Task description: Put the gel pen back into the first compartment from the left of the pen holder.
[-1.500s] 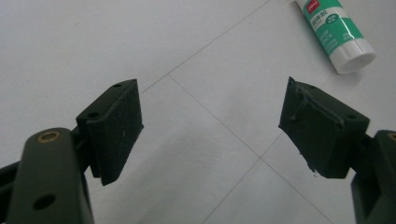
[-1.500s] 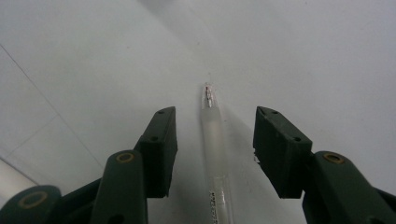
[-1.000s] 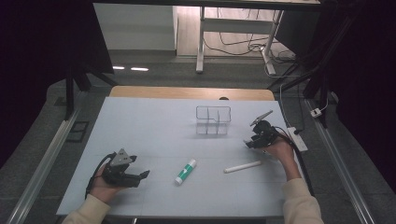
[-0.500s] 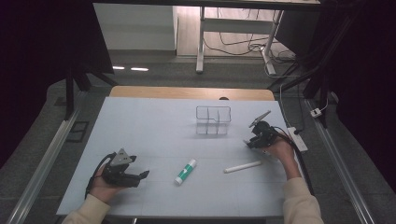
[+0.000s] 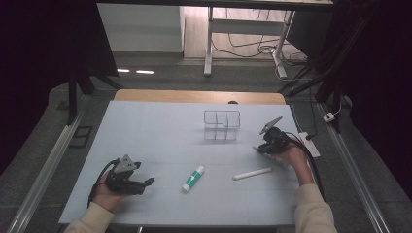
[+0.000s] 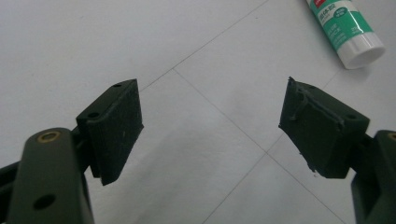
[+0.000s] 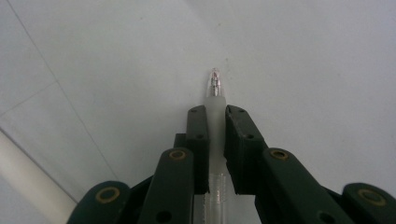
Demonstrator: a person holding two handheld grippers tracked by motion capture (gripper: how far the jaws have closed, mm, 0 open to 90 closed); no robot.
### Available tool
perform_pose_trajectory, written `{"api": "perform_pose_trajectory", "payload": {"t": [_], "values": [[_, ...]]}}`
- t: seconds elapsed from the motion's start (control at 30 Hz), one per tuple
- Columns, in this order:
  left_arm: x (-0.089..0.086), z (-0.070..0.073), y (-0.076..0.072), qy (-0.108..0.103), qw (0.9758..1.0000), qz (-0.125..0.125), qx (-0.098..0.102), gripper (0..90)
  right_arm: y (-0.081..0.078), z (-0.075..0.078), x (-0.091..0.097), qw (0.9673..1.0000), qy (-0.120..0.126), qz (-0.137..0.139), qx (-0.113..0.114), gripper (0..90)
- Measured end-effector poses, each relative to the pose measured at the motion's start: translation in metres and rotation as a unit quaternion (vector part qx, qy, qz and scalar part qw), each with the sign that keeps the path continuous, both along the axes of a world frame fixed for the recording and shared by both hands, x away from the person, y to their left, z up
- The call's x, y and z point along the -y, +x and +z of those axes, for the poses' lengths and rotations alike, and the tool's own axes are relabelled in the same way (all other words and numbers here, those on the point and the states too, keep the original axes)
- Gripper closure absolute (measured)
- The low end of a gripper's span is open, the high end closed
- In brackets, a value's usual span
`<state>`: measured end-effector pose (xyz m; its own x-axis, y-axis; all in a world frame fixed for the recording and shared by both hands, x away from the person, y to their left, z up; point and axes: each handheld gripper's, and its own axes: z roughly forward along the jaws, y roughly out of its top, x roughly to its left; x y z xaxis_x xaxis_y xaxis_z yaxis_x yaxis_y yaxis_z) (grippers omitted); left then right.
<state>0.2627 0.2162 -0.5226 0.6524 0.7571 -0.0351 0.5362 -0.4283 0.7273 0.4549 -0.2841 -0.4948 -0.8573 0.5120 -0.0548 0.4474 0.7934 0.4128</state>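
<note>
My right gripper (image 7: 215, 114) is shut on a clear pen (image 7: 215, 86). Its jaws have just been closing on the barrel, and the red-tipped point sticks out past them over the white table. In the high view this gripper (image 5: 265, 145) sits at the right, near the clear box. Held low at the front left, my left gripper (image 5: 145, 182) is open. Its pads (image 6: 116, 123) stand wide apart over bare table with nothing between them. A green and white glue stick (image 5: 193, 178) lies between the hands, and its cap end (image 6: 348, 28) is beyond the left gripper's jaws.
A clear divided box (image 5: 222, 125) stands at the middle back of the table (image 5: 155, 131). A white stick (image 5: 251, 173) lies in front of the right hand. A white power strip (image 5: 309, 144) sits at the right edge, and metal rails run along both sides.
</note>
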Motion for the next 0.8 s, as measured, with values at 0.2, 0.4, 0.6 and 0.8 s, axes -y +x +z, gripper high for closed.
{"api": "perform_pose_trajectory", "payload": {"t": [0.2, 0.4, 0.6, 0.8], "values": [[-0.0011, 0.0002, -0.0002, -0.001, 1.0, 0.001, 0.0, 21.2, -0.0009, 0.0002, -0.0012, 0.9999, -0.006, 0.007, 0.005, 80.4], [-0.0013, 0.0, 0.0, 0.0, 1.0, 0.001, 0.0, 21.2, -0.0015, 0.0007, -0.0023, 0.9999, -0.01, 0.008, 0.008, 80.7], [-0.0018, 0.0002, 0.0002, -0.002, 1.0, 0.002, 0.0, 21.3, -0.0023, 0.0024, -0.0017, 0.9999, -0.008, 0.006, 0.008, 80.7], [-0.0027, 0.0006, -0.0001, -0.003, 1.0, 0.005, 0.002, 21.3, -0.0045, 0.0097, 0.0001, 0.9994, 0.006, -0.01, 0.031, 80.8]]}}
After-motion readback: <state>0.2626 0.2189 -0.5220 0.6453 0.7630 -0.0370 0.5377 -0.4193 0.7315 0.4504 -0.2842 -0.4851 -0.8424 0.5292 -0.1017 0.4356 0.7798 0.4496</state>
